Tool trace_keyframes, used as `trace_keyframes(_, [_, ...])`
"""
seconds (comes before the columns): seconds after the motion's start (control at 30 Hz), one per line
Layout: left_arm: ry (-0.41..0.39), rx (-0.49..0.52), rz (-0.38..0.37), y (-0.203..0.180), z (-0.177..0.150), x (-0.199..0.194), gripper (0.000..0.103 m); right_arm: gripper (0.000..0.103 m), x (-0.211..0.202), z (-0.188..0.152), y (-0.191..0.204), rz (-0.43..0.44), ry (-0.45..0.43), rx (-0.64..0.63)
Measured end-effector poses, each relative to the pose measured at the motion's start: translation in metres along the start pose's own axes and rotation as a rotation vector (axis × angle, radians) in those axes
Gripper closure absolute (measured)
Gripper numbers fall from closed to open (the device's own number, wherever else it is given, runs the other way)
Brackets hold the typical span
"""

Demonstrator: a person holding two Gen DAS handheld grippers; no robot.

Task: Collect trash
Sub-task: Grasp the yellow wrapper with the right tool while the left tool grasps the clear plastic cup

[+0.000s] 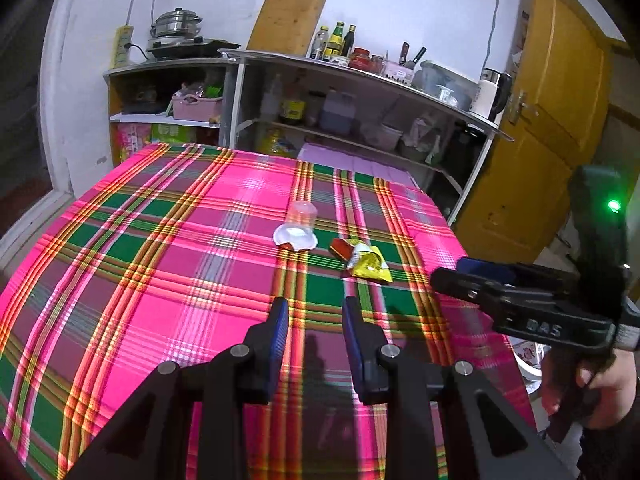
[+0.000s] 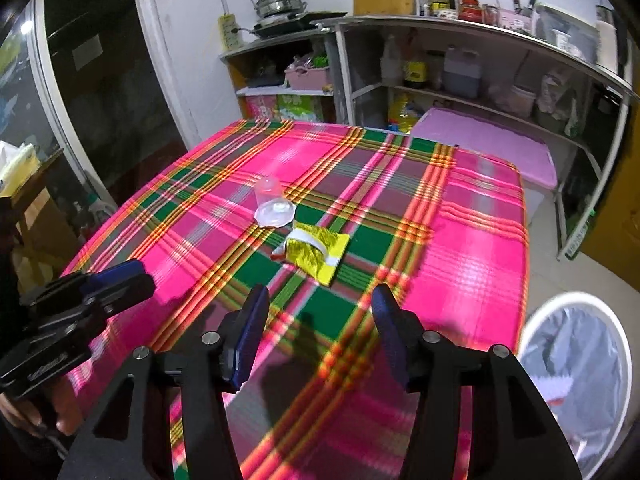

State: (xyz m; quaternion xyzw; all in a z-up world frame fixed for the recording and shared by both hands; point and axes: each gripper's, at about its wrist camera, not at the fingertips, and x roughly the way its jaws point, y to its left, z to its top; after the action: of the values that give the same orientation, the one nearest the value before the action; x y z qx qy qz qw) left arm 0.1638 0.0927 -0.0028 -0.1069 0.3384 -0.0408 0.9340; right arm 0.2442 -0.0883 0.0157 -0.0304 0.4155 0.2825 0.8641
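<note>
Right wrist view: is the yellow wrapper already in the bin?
No, the yellow wrapper still lies on the tablecloth, apart from the bin.

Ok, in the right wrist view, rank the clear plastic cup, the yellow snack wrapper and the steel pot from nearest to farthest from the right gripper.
1. Yellow snack wrapper: crumpled on the plaid cloth just ahead of the right gripper.
2. Clear plastic cup: lying on its side just beyond the wrapper, slightly left.
3. Steel pot: on the stove on the far counter by the wall.

left hand-held gripper [image 1: 315, 312]: empty, jaws apart | wrapper [image 1: 366, 261] beside cup [image 1: 298, 226]
</note>
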Motion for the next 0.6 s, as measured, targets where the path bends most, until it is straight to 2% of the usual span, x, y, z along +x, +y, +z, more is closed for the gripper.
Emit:
trace_keyframes(0.13, [-0.004, -0.013, 0.005, 0.012, 0.002, 0.002, 0.076, 0.049, 0.022, 0.011, -0.002, 0.006, 0.029, 0.017])
trace_keyframes(0.43, [-0.003, -0.044, 0.016, 0.034, 0.004, 0.009, 0.076, 0.049, 0.052, 0.029, 0.006, 0.018, 0.036, 0.017])
trace_keyframes(0.6, [0.005, -0.052, 0.019, 0.04, 0.005, 0.016, 0.076, 0.048, 0.078, 0.031, 0.008, -0.002, 0.083, 0.03])
